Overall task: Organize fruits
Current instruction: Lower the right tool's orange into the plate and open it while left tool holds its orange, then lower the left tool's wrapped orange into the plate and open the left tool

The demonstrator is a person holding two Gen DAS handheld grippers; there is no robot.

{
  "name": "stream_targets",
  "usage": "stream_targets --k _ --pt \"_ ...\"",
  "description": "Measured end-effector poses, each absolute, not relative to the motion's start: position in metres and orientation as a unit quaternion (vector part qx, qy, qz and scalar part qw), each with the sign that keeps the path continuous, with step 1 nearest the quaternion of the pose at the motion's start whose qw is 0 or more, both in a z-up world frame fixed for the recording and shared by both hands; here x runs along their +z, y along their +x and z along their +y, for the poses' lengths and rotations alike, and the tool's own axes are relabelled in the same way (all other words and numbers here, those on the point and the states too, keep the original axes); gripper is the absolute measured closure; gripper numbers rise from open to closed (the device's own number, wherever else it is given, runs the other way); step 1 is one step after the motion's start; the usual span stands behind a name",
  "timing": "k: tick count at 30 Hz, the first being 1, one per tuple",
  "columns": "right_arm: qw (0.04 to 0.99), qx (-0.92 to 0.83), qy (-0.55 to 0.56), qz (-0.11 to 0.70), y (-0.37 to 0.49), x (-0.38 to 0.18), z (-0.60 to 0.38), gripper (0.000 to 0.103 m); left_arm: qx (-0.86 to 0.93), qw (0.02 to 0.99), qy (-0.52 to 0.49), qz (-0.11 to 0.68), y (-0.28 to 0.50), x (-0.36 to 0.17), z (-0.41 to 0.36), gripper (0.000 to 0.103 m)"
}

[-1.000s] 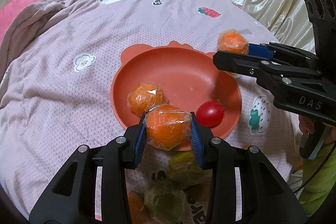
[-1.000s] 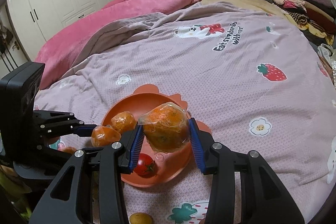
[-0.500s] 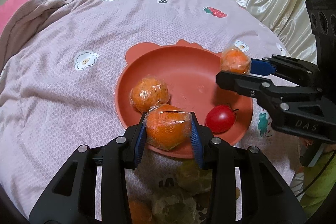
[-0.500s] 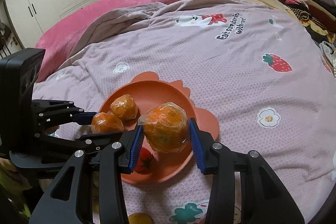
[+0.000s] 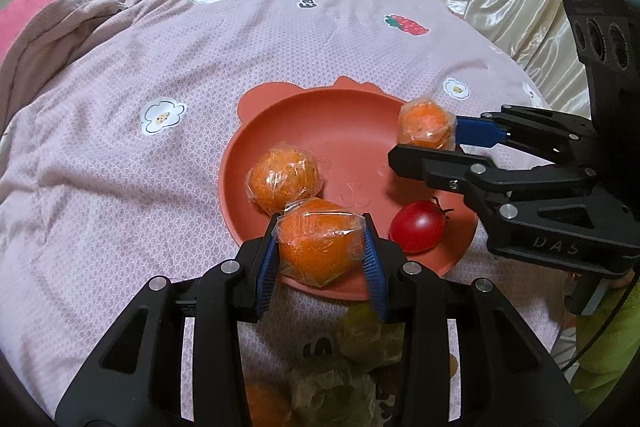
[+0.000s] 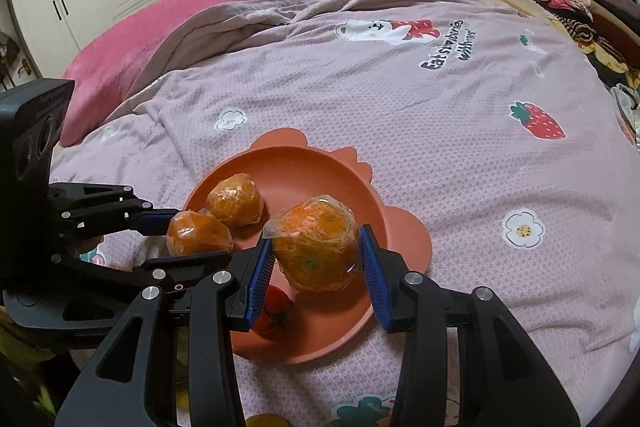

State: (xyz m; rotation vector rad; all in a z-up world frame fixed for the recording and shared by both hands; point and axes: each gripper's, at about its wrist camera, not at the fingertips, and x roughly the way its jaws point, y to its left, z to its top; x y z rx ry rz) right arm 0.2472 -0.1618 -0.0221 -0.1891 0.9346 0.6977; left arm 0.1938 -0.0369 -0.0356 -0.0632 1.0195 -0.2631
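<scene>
One wrapped orange (image 5: 284,181) and a cherry tomato (image 5: 418,227) sit on the bear-ear plate (image 5: 344,131). Left gripper (image 5: 320,255) and right gripper (image 6: 316,259) each clamp a wrapped orange above it; more fruit waits on the bedspread (image 5: 160,187).

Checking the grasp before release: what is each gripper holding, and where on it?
Left gripper clamps a plastic-wrapped orange across its sides; right gripper clamps another wrapped orange likewise, both above the plate.
</scene>
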Motion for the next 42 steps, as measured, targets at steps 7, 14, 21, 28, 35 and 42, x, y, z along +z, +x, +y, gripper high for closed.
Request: stream_targets --k 7,14,21,28,35,42 --pt "0.829 0.33 -0.09 0.442 0.248 -0.024 -0.16 0.062 -0.126 0.864 -0.032 0.487 0.193 -0.036 -0.037 0.073" --pt "0.828 0.331 -0.094 0.443 0.25 -0.026 -0.159 0.062 -0.127 0.865 -0.03 0.485 0.194 -0.036 -0.038 0.073" --pt "0.826 0.331 -0.104 0.445 0.251 -0.026 -0.154 0.061 -0.131 0.864 -0.03 0.485 0.194 -0.036 -0.037 0.073" --pt "0.83 0.329 -0.1 0.439 0.252 -0.02 -0.155 0.061 -0.136 0.864 -0.032 0.483 0.194 -0.035 -0.037 0.073" --pt "0.832 0.326 -0.098 0.437 0.25 -0.018 -0.158 0.061 -0.137 0.865 -0.034 0.482 0.194 -0.035 -0.036 0.073" --pt "0.837 0.321 -0.091 0.434 0.248 -0.015 -0.167 0.059 -0.138 0.865 -0.034 0.482 0.193 -0.035 -0.036 0.073"
